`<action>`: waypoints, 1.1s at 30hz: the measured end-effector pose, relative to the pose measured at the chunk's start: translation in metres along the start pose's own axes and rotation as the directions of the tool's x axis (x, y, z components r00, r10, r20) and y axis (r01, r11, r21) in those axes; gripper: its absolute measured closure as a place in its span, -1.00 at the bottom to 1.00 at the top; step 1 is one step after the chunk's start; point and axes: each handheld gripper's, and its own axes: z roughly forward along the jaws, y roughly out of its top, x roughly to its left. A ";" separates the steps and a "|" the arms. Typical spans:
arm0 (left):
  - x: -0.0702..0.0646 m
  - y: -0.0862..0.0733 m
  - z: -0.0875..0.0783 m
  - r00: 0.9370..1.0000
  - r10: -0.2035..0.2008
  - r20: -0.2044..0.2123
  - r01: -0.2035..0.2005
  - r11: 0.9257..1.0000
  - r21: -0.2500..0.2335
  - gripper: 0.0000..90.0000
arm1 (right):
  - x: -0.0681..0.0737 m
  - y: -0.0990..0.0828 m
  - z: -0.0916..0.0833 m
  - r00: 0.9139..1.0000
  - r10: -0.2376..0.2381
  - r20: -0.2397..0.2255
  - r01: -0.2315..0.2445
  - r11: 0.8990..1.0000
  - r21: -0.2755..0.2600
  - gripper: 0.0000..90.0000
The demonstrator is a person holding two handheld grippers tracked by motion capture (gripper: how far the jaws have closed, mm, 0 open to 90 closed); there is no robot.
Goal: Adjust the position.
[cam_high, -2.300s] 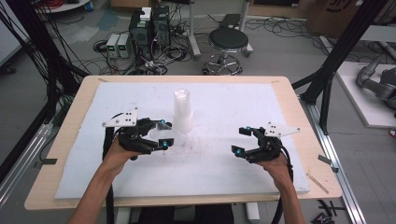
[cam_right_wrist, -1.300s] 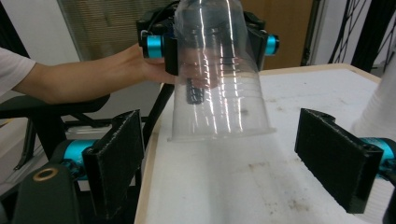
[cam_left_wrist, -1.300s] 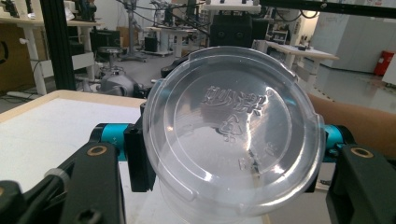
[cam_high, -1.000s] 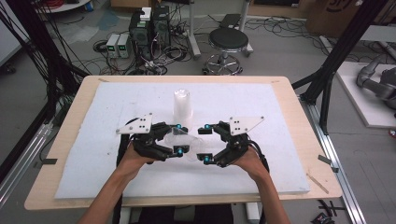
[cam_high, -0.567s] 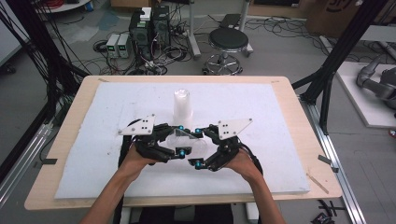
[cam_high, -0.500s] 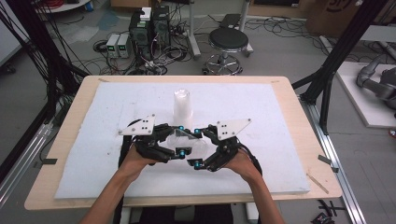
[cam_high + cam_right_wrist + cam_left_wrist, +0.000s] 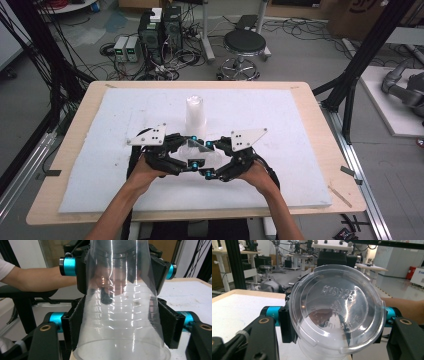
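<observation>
Our right gripper (image 7: 212,159) has just been closing its jaws, and they now press both sides of the clear plastic cup (image 7: 200,150) near its wide mouth, while our left gripper (image 7: 189,151) clamps the cup's narrow base. Compared with a second ago, both grip it above the white surface (image 7: 280,130), so we judge separating nested cups can begin; a cup stack (image 7: 195,114) stands just behind.

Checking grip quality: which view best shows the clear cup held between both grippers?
The right gripper view: the clear cup shows side-on with black pads on both walls. The left gripper view shows its base; the high view a faint glint.
</observation>
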 end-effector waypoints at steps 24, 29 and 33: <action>-0.003 0.022 -0.014 0.995 0.055 -0.078 -0.023 0.931 0.364 -0.94 | -0.001 0.009 -0.008 1.000 0.005 0.021 -0.008 0.984 0.176 -0.24; 0.000 0.024 -0.010 0.998 0.034 -0.056 0.005 0.819 0.573 -0.94 | -0.002 0.018 -0.005 1.000 0.025 0.012 -0.027 0.942 0.335 -0.24; 0.001 0.021 -0.002 0.998 0.030 -0.050 0.014 0.707 0.707 -0.94 | -0.004 0.024 0.002 0.999 0.032 0.024 -0.039 0.879 0.476 -0.24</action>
